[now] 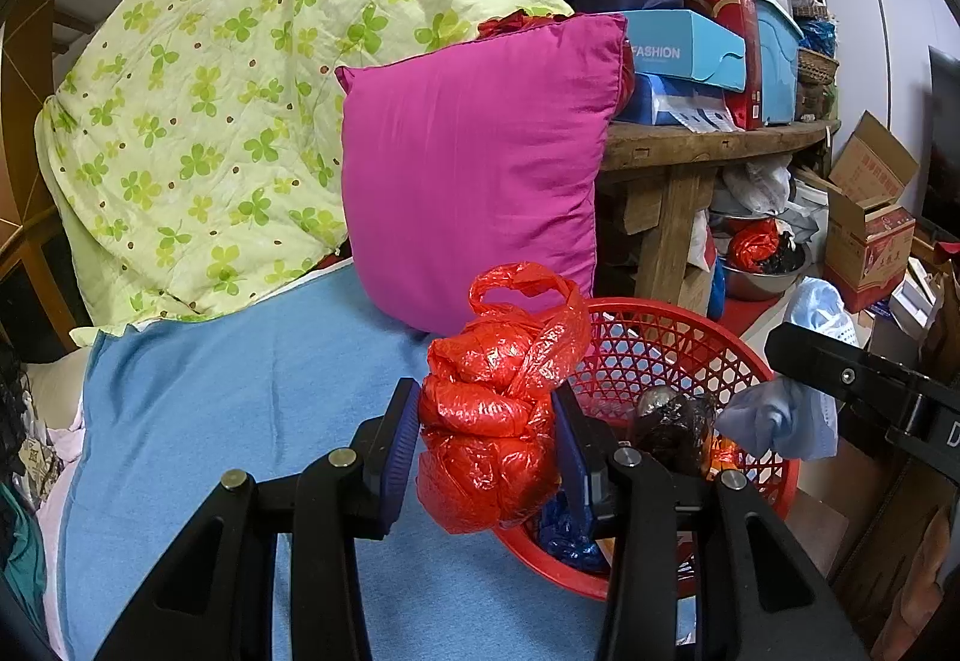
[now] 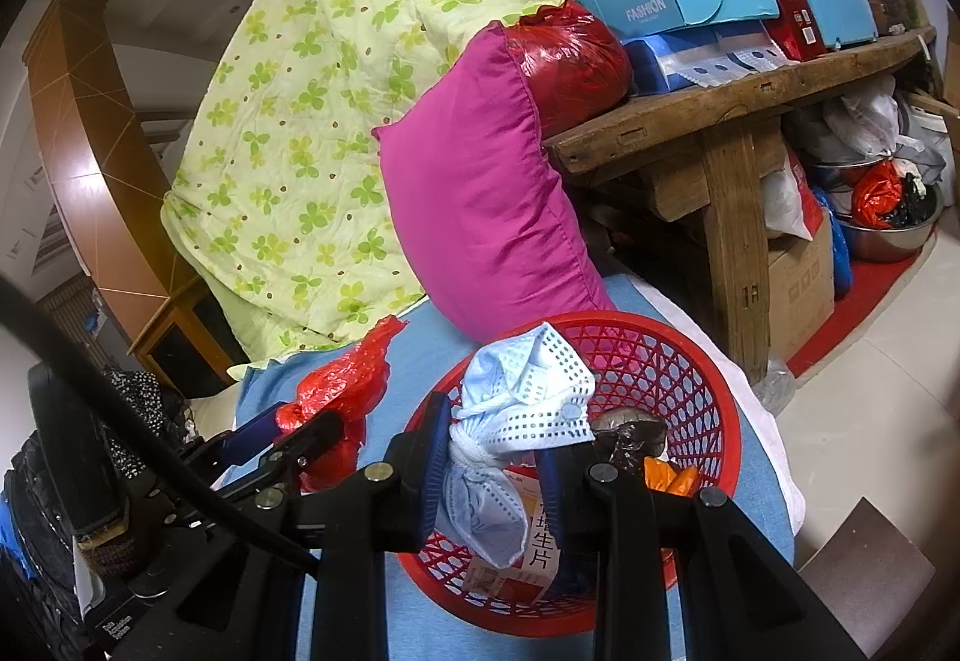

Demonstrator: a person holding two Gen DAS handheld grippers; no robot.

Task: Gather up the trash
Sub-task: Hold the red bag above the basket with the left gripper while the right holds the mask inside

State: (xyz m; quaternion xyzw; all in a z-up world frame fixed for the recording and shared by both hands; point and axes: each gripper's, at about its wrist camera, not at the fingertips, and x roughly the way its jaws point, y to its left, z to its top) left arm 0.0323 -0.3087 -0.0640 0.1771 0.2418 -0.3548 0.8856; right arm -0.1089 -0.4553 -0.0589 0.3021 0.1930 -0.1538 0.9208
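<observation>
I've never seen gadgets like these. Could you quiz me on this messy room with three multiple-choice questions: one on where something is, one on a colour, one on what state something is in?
1. Where does the red basket stand?
A. On the wooden bench
B. On the blue cloth, in front of the pink cushion
C. On the tiled floor

2. What colour is the crumpled plastic bag in the left gripper?
A. Red
B. Black
C. White

3. What is the right gripper doing?
A. Standing open, holding nothing
B. Closed on a light blue face mask above the basket
C. Gripping the pink cushion

Answers:
1 B: the basket sits on the blue cloth with the pink cushion just behind it.
2 A: the bag between the blue pads is bright red.
3 B: the light blue face mask is pinched between its pads, over the basket's rim.
</observation>
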